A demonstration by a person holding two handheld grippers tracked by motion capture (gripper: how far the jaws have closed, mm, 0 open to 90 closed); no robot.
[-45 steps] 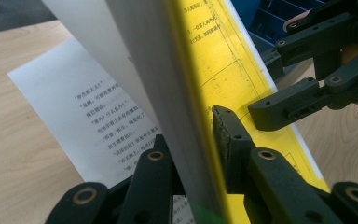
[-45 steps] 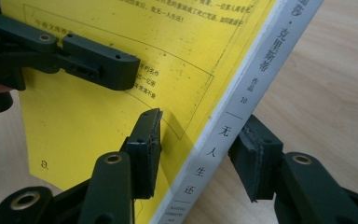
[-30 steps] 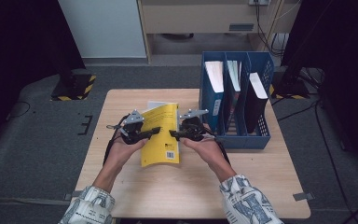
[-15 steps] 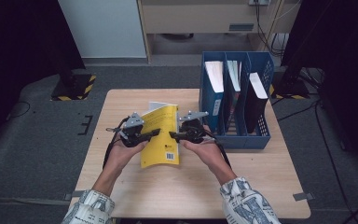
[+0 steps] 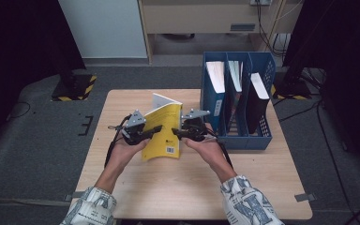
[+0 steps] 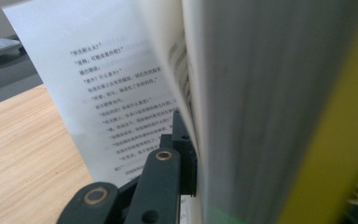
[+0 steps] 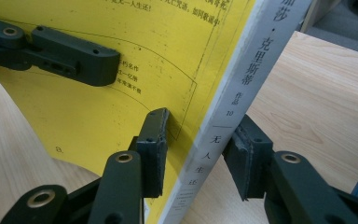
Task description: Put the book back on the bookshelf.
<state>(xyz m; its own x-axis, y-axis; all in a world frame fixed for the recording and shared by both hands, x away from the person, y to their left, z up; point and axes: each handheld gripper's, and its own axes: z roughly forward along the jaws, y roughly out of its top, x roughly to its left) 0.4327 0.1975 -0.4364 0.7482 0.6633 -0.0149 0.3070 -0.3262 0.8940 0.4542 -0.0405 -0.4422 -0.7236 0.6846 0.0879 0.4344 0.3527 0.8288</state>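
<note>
In the left gripper view the yellow book stands so close that its page edges blur to grey, and its top and bottom are cut off by the picture's edges. The left gripper shows one jaw; the pages hide the other. In the high view the files in the blue file rack are too small to read.
</note>
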